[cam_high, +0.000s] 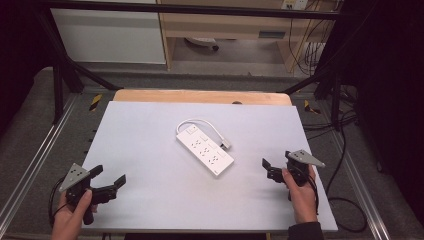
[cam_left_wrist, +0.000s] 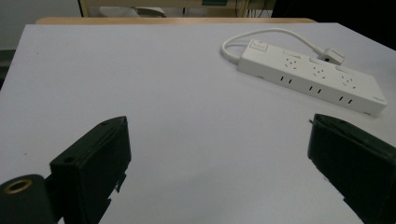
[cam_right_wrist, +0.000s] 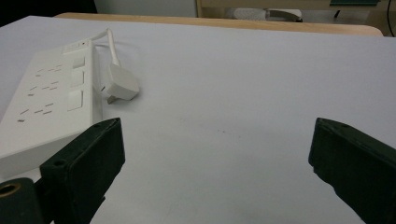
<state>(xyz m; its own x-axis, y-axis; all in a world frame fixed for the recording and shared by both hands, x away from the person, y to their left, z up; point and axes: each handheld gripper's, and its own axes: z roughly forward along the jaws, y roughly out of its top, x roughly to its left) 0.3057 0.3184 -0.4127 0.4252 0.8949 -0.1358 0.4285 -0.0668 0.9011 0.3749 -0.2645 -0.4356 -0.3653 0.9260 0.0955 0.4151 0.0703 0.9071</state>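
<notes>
behind the table stand a pale wooden cabinet and a tangle of dark cables along the floor. closer in, the pale grey tabletop (cam_high: 150, 150) carries a white plastic power strip with several sockets (cam_high: 206, 150), lying flat and slantwise a little toward the far edge of the middle, well clear of every corner. its short white round cable (cam_high: 200, 121) loops out from the far end and curls back along the side nearer the right edge, so the white flat plug (cam_high: 226, 144) rests just beside the strip's body.

the left gripper (cam_high: 111, 179) hovers near the near left corner with its jaws spread wide and nothing between them; the right gripper (cam_high: 276, 164) sits near the right edge, jaws likewise apart and empty. both are well apart from the strip.

to my eye the strip is a rigid, light, hard shell with smooth, rather slippery faces. it should not bend or crush. i would pinch it across its narrow width, on the two long side walls near the middle, so it stays level. the cable is limp and will trail, and the plug will swing if the strip is lifted.
</notes>
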